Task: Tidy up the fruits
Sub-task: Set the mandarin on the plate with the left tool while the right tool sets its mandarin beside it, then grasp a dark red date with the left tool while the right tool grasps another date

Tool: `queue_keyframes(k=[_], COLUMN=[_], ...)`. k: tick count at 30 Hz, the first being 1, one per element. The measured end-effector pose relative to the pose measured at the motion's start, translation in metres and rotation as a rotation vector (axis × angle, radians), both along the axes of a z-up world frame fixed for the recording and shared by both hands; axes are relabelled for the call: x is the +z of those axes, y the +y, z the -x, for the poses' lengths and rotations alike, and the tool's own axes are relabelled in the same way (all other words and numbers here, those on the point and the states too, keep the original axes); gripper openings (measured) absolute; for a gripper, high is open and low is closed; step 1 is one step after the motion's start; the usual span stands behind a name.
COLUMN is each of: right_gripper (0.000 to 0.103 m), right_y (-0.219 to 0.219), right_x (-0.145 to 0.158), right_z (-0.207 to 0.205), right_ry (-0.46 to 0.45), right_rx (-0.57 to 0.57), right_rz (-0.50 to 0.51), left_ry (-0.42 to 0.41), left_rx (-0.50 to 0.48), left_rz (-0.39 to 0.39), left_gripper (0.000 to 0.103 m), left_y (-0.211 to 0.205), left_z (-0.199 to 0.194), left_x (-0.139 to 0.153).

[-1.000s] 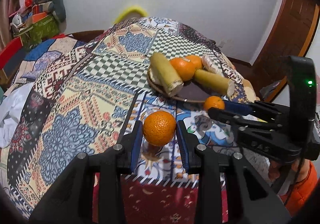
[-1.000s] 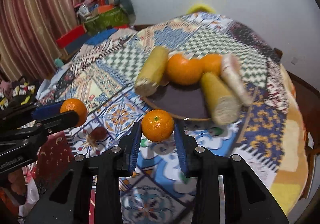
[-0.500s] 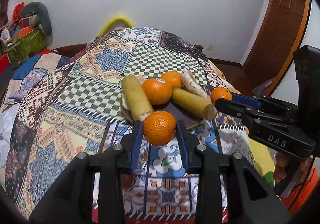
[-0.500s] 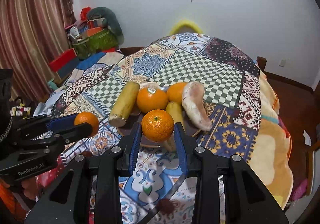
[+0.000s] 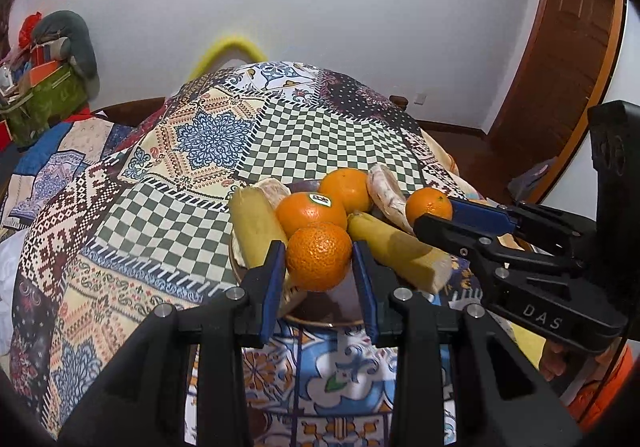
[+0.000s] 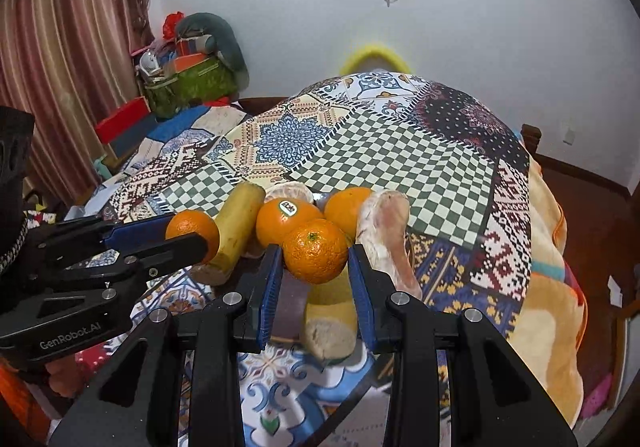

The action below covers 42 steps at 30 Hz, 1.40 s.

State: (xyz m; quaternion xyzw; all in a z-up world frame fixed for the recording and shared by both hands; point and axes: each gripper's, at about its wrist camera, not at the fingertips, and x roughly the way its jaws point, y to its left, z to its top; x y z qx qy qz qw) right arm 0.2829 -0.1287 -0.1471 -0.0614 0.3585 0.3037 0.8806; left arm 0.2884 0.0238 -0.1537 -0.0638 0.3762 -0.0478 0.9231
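Oranges: one (image 5: 318, 256) pinched in left claw (image 5: 319, 265), one (image 6: 316, 250) in right claw (image 6: 314, 267) (both tight). Lower slowly over plate (image 5: 320, 317), then let go.

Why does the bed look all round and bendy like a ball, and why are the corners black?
Left wrist view: the fisheye lens bulges the patchwork quilt into a dome and curves the door; black corners are the lens edge. Right wrist view: same bulge, sharp orange, a hazy yellow thing behind the quilt.
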Motion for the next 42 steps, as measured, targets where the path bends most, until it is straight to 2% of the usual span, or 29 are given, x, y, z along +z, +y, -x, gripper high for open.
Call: queue_keyframes(k=[9,16,25,30,42], right_gripper=[0.031,0.031,0.032,0.037,0.038], right_y=[0.01,0.009,-0.003,-0.013,-0.032], right_x=[-0.015,-0.014,0.008,0.019,0.017], right_z=[-0.005,-0.005,0.01,0.026,0.065], right_ry=[0.008,0.015,-0.017,-0.031,-0.029], right_rx=[0.042,0.054,0.031,0.009,-0.031], right_rz=[0.042,0.055,0.029,0.016,0.034], left_ry=[0.031,0.01,-0.025,-0.039,-0.026], left_rx=[-0.013,-0.013,0.007,0.016,0.033], left_rz=[0.014,0.002,-0.014,-0.022,-0.035], left_gripper=[0.034,0.034,0.034,0.034,0.036], left_y=[-0.001,-0.001,0.005,0.008,0.016], left_z=[-0.018,-0.017,0.008,0.029,0.077], left_x=[-0.012,-0.005,0.019,0.031,0.036])
